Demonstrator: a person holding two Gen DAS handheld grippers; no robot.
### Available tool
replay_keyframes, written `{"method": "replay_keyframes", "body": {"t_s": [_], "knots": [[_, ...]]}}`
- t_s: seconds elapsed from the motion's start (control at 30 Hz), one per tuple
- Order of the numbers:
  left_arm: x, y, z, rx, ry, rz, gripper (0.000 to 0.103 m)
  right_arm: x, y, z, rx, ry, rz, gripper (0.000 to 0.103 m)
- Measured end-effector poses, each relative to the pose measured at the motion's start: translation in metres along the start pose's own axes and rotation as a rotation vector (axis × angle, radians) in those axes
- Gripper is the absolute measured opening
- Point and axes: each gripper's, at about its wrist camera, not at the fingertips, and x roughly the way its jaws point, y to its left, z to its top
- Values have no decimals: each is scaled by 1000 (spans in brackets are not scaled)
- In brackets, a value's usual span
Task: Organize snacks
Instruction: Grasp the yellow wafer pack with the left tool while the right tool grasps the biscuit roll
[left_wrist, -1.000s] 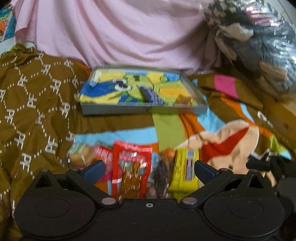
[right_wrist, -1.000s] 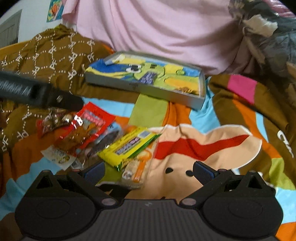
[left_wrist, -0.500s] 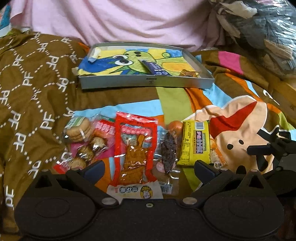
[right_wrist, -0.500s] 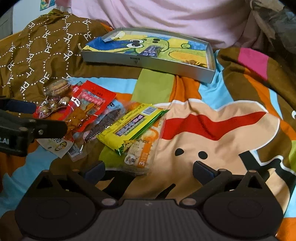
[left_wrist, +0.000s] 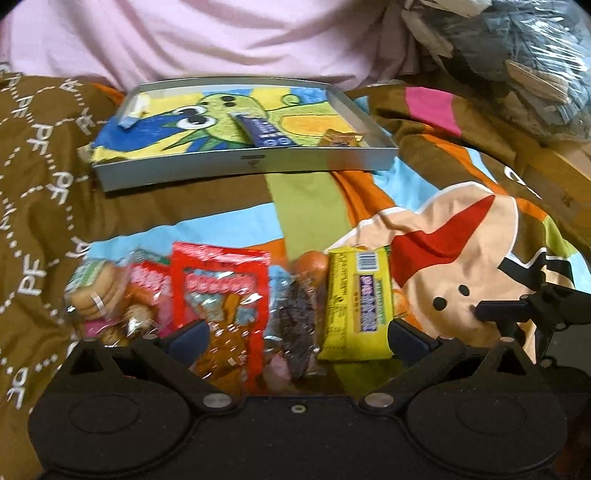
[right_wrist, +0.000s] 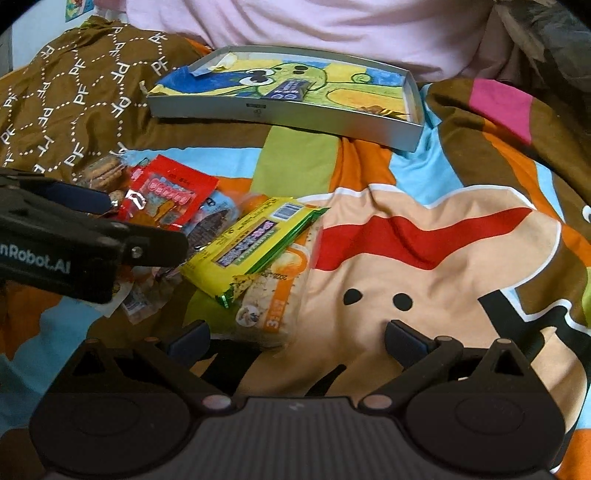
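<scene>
A pile of snack packets lies on a colourful bedspread: a yellow packet (left_wrist: 356, 302) (right_wrist: 251, 245), a red packet (left_wrist: 221, 295) (right_wrist: 166, 194), a dark snack in clear wrap (left_wrist: 297, 325), biscuits (left_wrist: 94, 295) (right_wrist: 101, 171) and an orange-and-white packet (right_wrist: 271, 306). My left gripper (left_wrist: 295, 338) is open, low over the pile, its fingers either side of the red and dark packets. My right gripper (right_wrist: 295, 338) is open, nothing between its fingers, the orange-and-white packet just ahead on its left. Farther back sits a grey tray (left_wrist: 243, 164) (right_wrist: 284, 112) with a cartoon lining, holding a blue bar (left_wrist: 264, 131) (right_wrist: 290, 88) and a brown sweet (left_wrist: 341, 138).
A pink sheet (left_wrist: 221, 37) rises behind the tray. A plastic-wrapped bundle (left_wrist: 517, 55) lies at the far right. Brown patterned fabric (right_wrist: 74, 92) covers the left. The left gripper's body (right_wrist: 74, 243) shows at the left of the right wrist view; the right gripper's tip (left_wrist: 517, 310) at the right of the left one.
My left gripper has come down and forward onto the snack pile, its fingers now around the red and dark packets. The right gripper has moved slightly closer to the pile. Both stay open.
</scene>
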Motion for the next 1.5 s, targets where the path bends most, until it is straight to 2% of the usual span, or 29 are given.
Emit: {"method": "replay_keyframes", "body": {"t_s": [0.2,0.53,0.67,0.83,1.0,1.17,1.37,1.5], "knots": [[15,-7,7,26,4,-63,101,-3,-6,2,33,-14,-17,103],[34,-12,20,20,11,-122,91,-8,6,3,-28,-50,-10,102],[43,-13,24,-8,35,-166,79,-9,7,3,-25,-59,8,99],[53,-17,27,-12,65,-203,71,-7,5,3,-7,-56,25,90],[63,-12,29,-59,96,-196,51,-4,2,4,16,-52,46,80],[65,-9,29,-67,111,-190,52,0,5,5,16,-41,75,68],[69,-10,30,-51,147,-195,55,5,10,5,-8,-25,69,65],[69,-12,31,-44,129,-174,50,8,11,5,-15,-18,53,61]]}}
